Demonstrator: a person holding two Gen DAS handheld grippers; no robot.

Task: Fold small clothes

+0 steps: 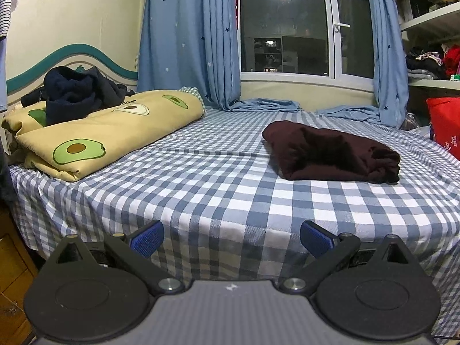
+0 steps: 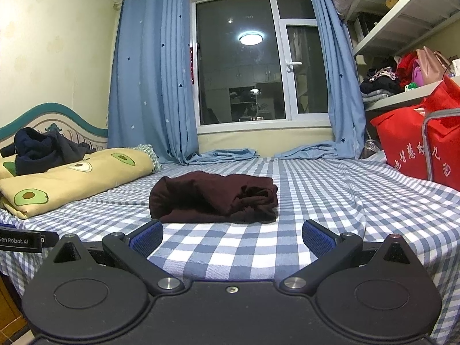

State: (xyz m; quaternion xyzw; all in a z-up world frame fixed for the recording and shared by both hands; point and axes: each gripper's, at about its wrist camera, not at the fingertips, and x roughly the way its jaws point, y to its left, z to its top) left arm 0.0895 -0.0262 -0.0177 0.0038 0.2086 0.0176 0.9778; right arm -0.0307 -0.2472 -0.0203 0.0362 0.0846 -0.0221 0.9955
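- At the far left, a dark navy garment (image 1: pixel 77 92) lies in a loose heap on top of your folded avocado-print quilt (image 1: pixel 115 141), against the headboard (image 1: pixel 72 54) with its teal wavy stripe.
- The quilt rests on the bed (image 1: pixel 218 189), on the blue and white checked sheet, well apart from both of your grippers.
- Your left gripper (image 1: pixel 231 238) hangs at the near edge of the bed with its jaws wide apart and nothing between them; only checked sheet shows between the blue pads (image 1: pixel 146 241).
- In the right wrist view, the tip of that left gripper shows at the left edge as a black bar with white lettering.
- Blue star-print curtains (image 1: pixel 189 40) hang on both sides of the dark window (image 1: pixel 283 26), and their hems pool on the far edge of the bed.
- The maroon garment (image 2: pixel 214 198) is the task piece: it lies folded into a thick bundle near the middle of the bed, flat on the sheet, touched by neither gripper.
- From your left gripper it sits ahead and to the right; from your right gripper it sits straight ahead, just beyond the fingertips.
- Your right gripper (image 2: pixel 233 237) is low over the near part of the bed, jaws spread wide and empty, aimed at the bundle.
- A red bag (image 2: pixel 417 141) with white characters stands at the right side of the bed.
- White shelves (image 2: pixel 402 26) on the right wall hold piled clothes and bags.
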